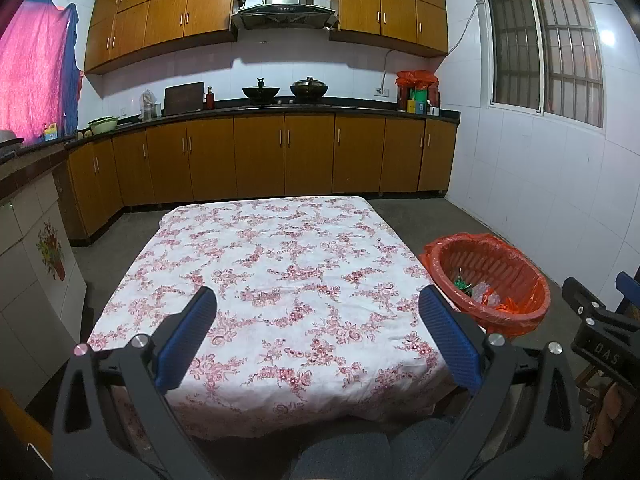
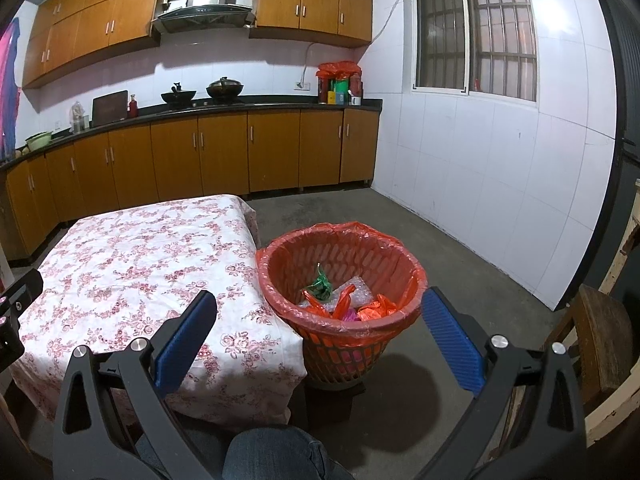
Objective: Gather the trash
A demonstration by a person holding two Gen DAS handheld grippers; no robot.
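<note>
Left tool (image 1: 318,306): jaws spread wide, nothing between the blue pads (image 1: 188,336). It hangs over the near edge of the bench (image 1: 280,280), which wears a floral cloth.

Right tool (image 2: 319,311): jaws wide too, nothing held. It sits low over the gap between bench corner and trash basket (image 2: 280,280).

Basket stands on the floor just beside the bench's right edge, orange liner over its rim. From the right tool it lies dead ahead at 12 o'clock; from the left tool, about 2 o'clock. Inside: green wrapper (image 2: 320,286), bubble wrap (image 2: 354,290), crumpled orange plastic (image 2: 374,306).

Person's knee (image 2: 276,456) at 6 o'clock.
</note>
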